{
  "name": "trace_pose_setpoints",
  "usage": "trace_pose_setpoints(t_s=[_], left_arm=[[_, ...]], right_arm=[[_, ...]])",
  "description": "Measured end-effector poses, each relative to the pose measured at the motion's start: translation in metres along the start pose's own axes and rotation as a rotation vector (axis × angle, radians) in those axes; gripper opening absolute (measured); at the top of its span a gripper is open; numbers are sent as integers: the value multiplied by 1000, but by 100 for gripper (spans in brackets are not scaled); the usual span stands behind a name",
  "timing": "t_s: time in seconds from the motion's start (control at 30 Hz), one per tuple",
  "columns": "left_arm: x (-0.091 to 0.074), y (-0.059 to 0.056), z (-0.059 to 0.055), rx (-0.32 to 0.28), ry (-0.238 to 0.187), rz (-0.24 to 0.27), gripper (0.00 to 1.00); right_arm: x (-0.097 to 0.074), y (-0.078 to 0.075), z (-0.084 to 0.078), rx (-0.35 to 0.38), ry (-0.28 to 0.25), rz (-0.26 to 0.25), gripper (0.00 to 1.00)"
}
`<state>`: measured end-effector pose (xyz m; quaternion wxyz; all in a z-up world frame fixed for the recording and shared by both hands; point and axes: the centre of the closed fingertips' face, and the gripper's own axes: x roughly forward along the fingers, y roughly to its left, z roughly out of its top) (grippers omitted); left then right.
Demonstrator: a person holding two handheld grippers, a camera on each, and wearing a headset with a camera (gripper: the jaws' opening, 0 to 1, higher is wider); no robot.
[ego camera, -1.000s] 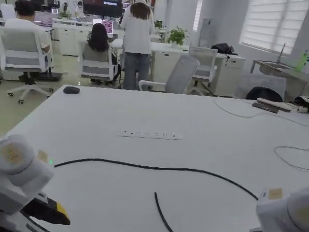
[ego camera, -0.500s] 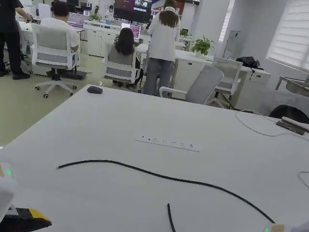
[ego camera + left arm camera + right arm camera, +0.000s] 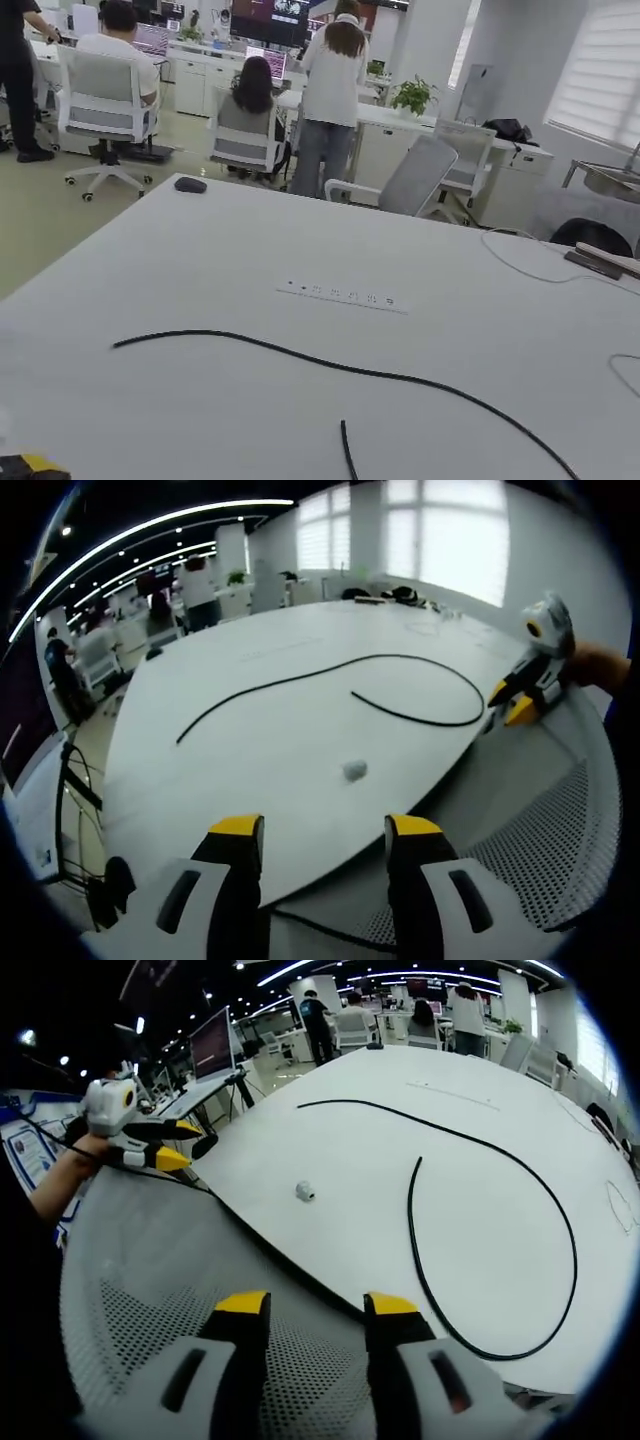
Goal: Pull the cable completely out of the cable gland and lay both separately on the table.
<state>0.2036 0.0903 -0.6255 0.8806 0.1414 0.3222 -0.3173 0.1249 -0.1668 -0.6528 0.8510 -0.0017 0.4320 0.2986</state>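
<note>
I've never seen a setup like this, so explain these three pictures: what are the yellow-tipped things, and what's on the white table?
There is no robot here. A person holds a hand tool with two yellow-tipped jaws in each hand and wears a camera headset. The wide picture comes from that headset, looking across the white table. The two round pictures come from cameras riding on the tools. One looks along the left gripper, the other along the right gripper. Both have their jaws apart with nothing between them. On the table lie a long black cable and, apart from it, a small white cable gland. Each round view also catches the other gripper off to one side.
</note>
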Motion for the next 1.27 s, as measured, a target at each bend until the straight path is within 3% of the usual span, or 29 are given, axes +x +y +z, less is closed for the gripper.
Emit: trace_pose_setpoints(t_s=[0.1, 0.43, 0.67, 0.93, 1.27], left_arm=[[0, -1, 0, -29, -8, -2, 49], [1, -2, -10, -26, 26, 15, 46], [0, -8, -15, -36, 37, -10, 46], [4, -6, -23, 10, 80, 1, 46], [4, -6, -23, 2, 83, -4, 44]], right_arm=[[2, -3, -1, 22, -8, -24, 40], [6, -4, -3, 39, -7, -42, 40], [6, -4, -3, 43, -7, -41, 39], [7, -3, -4, 47, -2, -39, 38], [10, -3, -6, 63, 3, -29, 38]])
